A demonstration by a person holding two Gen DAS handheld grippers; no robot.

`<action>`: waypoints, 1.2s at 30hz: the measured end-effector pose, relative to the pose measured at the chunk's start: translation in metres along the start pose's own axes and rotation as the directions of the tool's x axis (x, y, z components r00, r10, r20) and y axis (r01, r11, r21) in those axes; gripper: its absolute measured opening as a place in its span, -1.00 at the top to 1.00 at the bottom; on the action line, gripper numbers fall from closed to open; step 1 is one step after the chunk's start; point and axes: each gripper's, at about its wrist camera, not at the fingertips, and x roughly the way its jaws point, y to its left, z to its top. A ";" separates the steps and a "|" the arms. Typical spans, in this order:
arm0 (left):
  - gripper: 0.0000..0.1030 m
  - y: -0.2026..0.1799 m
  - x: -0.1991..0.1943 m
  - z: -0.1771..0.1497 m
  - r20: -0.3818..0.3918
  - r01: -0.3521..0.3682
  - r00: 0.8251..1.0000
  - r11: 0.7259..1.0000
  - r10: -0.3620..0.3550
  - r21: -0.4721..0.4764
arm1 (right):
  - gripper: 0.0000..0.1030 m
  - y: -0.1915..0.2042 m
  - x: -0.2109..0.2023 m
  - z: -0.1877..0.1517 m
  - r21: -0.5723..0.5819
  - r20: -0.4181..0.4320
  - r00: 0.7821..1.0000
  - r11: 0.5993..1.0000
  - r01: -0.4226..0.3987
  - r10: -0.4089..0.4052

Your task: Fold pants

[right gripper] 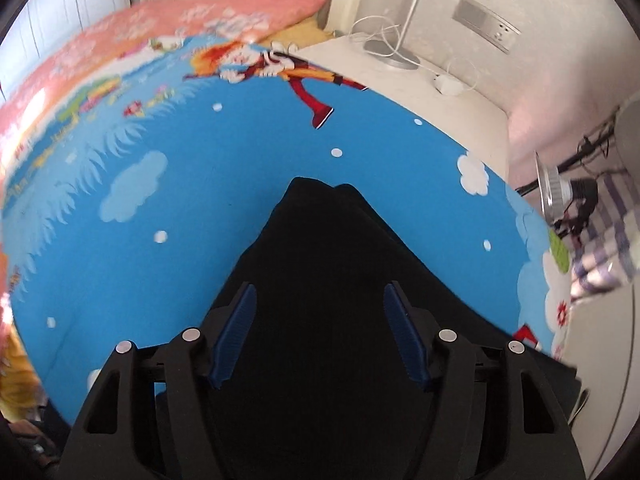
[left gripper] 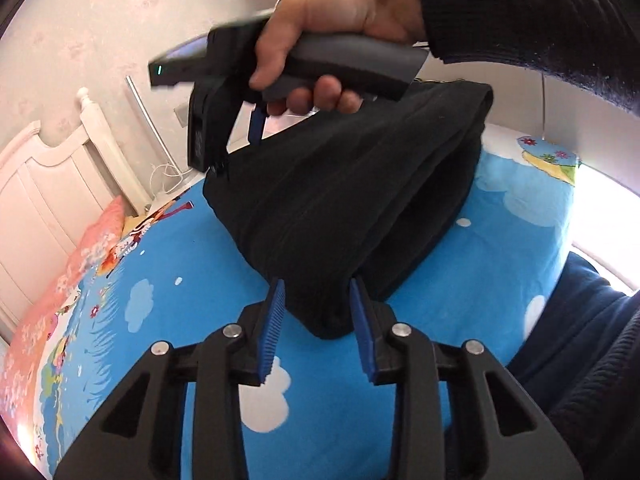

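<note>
The black pants (left gripper: 340, 208) hang bunched above the blue cartoon bed sheet (left gripper: 180, 320). In the left wrist view my left gripper (left gripper: 318, 300) has its blue pads (left gripper: 274, 320) on either side of the lower fold of the pants and holds it. The right gripper (left gripper: 218, 168), held by a hand, grips the far upper corner of the pants. In the right wrist view the pants (right gripper: 320, 300) fill the space between and below my right gripper's (right gripper: 320, 308) blue pads (right gripper: 236, 332), which stand wide apart; the grip itself is hidden in black cloth.
A pink pillow (left gripper: 80, 264) and a white headboard (left gripper: 48, 184) lie at the left. A white nightstand (right gripper: 420, 80) carries a lamp base (right gripper: 392, 52), cables and a charger. A wall socket (right gripper: 486, 26) is above it. A dark-sleeved arm (left gripper: 540, 20) crosses the top right.
</note>
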 end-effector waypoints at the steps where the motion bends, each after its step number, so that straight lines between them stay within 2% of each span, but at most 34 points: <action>1: 0.35 0.004 0.002 0.001 -0.002 0.015 1.000 1.000 -0.015 -0.001 | -0.23 0.004 0.010 0.003 -0.020 -0.016 1.000 1.000 0.025 -0.025; 2: 0.35 0.005 0.007 0.000 -0.013 0.034 0.999 0.999 -0.034 0.005 | -0.23 0.005 0.016 0.003 -0.031 -0.028 0.999 0.999 0.039 -0.040; 3: 0.44 0.003 0.015 0.000 -0.024 0.045 0.999 0.999 -0.044 0.025 | -0.23 0.005 0.021 0.002 -0.037 -0.038 0.998 0.998 0.048 -0.050; 5: 0.79 0.001 0.026 0.001 -0.046 0.037 0.998 0.997 -0.034 0.067 | -0.22 0.005 0.036 -0.001 -0.034 -0.055 0.996 0.997 0.063 -0.065; 7: 0.85 -0.010 0.022 0.002 -0.051 0.025 0.999 0.987 -0.017 0.161 | -0.23 0.002 0.042 -0.001 0.003 -0.047 0.997 0.998 0.057 -0.057; 8: 0.86 -0.020 0.018 -0.001 -0.056 -0.003 0.998 0.970 0.017 0.243 | -0.23 0.001 0.042 -0.001 0.018 -0.041 0.998 0.998 0.058 -0.057; 9: 0.86 -0.024 0.017 -0.004 -0.055 -0.020 0.998 0.963 0.036 0.269 | -0.24 0.002 0.042 -0.001 0.022 -0.036 0.997 0.998 0.065 -0.064; 13: 0.86 -0.028 0.016 -0.008 -0.058 -0.036 0.997 0.961 0.054 0.273 | -0.38 0.003 0.043 -0.006 0.075 0.003 0.993 0.990 0.116 -0.116; 17: 0.84 -0.025 0.020 -0.006 -0.068 -0.037 0.996 0.979 0.052 0.201 | -0.43 0.005 0.041 -0.013 0.105 0.065 0.987 0.984 0.142 -0.149; 19: 0.73 -0.022 0.018 -0.005 -0.077 -0.035 0.996 0.984 0.049 0.176 | -0.43 -0.002 0.033 -0.016 0.135 0.106 0.988 0.986 0.094 -0.108; 21: 0.35 -0.018 0.011 -0.005 -0.080 0.003 0.997 0.990 0.008 0.138 | -0.42 -0.011 0.015 -0.019 0.179 0.170 0.980 0.981 0.068 -0.099; 22: 0.32 -0.016 0.007 -0.005 -0.079 0.019 0.997 0.992 -0.009 0.122 | -0.44 -0.022 -0.008 -0.028 0.232 0.233 0.966 0.971 0.054 -0.109; 24: 0.32 -0.004 -0.006 -0.003 -0.058 0.008 0.998 0.998 -0.004 0.069 | -0.73 -0.045 -0.043 -0.053 0.329 0.325 0.939 0.944 -0.005 -0.108; 26: 0.32 0.013 -0.014 0.000 -0.047 -0.005 0.999 1.000 0.004 -0.018 | -0.74 -0.067 -0.066 -0.084 0.421 0.361 0.923 0.906 -0.032 -0.135; 27: 0.32 0.026 -0.015 0.003 -0.047 -0.014 0.999 0.997 0.010 -0.078 | -0.74 -0.078 -0.075 -0.102 0.453 0.360 0.920 0.891 -0.024 -0.158; 30: 0.21 0.057 -0.010 0.015 -0.050 -0.041 0.998 0.978 0.031 -0.205 | -0.74 -0.099 -0.086 -0.145 0.524 0.297 0.913 0.847 0.089 -0.279; 31: 0.08 0.065 -0.006 0.022 -0.061 -0.042 0.998 0.967 0.027 -0.251 | -0.74 -0.104 -0.087 -0.154 0.541 0.277 0.912 0.834 0.111 -0.301; 32: -0.36 0.073 -0.002 0.029 -0.066 -0.041 0.998 0.954 0.022 -0.297 | -0.79 -0.111 -0.088 -0.168 0.569 0.250 0.913 0.812 0.131 -0.323; 33: -0.56 0.081 0.002 0.038 -0.055 -0.009 0.998 0.939 -0.010 -0.344 | -0.79 -0.116 -0.086 -0.177 0.594 0.230 0.912 0.792 0.144 -0.338; 34: -0.59 0.087 0.007 0.047 -0.037 0.045 0.997 0.926 -0.063 -0.375 | -0.79 -0.121 -0.083 -0.183 0.614 0.207 0.913 0.773 0.159 -0.352; 35: -0.71 0.093 0.015 0.056 -0.031 0.075 0.995 0.910 -0.096 -0.409 | -0.79 -0.125 -0.075 -0.189 0.640 0.157 0.916 0.744 0.189 -0.368; 36: -0.75 0.100 0.025 0.065 -0.040 0.069 0.994 0.890 -0.097 -0.450 | -0.79 -0.128 -0.066 -0.195 0.649 0.116 0.925 0.732 0.205 -0.362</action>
